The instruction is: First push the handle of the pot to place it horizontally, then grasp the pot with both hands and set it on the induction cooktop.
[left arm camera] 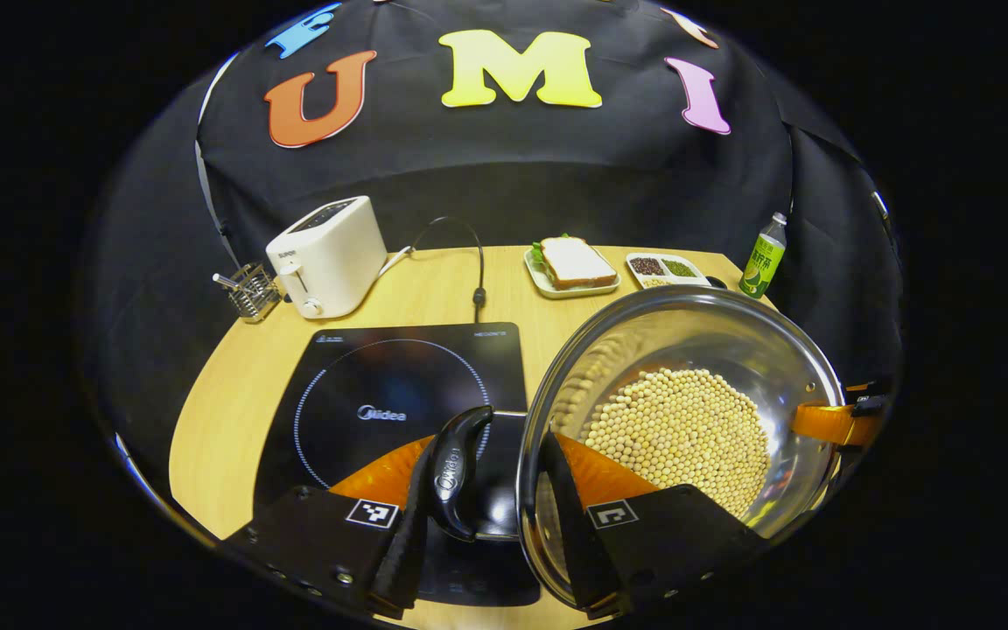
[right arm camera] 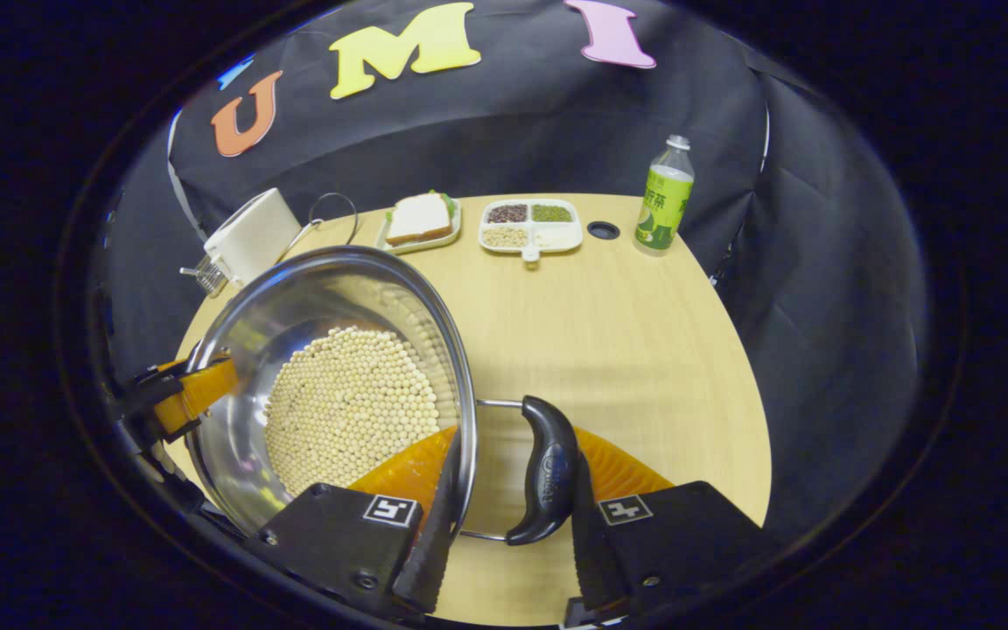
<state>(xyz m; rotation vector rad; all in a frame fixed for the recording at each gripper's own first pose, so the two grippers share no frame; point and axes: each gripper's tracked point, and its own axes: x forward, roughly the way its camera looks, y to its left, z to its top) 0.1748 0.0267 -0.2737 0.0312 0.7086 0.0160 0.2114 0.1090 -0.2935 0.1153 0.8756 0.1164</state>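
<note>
Wooden worktop (right arm camera: 609, 350) carries my pot (left arm camera: 731, 350) of beans (lifted, tilted) beside the induction cooktop (left arm camera: 399, 394); left gripper (left arm camera: 486, 525) and right gripper (right arm camera: 508, 525) each clench a handle-and-rim; toaster (left arm camera: 329, 254), sandwich plate (left arm camera: 570, 284), bottle (right arm camera: 663, 197) along the far edge.

Steel pot (left arm camera: 731, 350) of pale beans, black side handles, beside black induction cooktop (left arm camera: 381, 394) on table.

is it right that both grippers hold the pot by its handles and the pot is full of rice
Not quite. The left gripper and right gripper do hold the pot by its handles, but it holds round yellowish beans, not rice, and only its bottom is covered. The left gripper view shows this.
</note>
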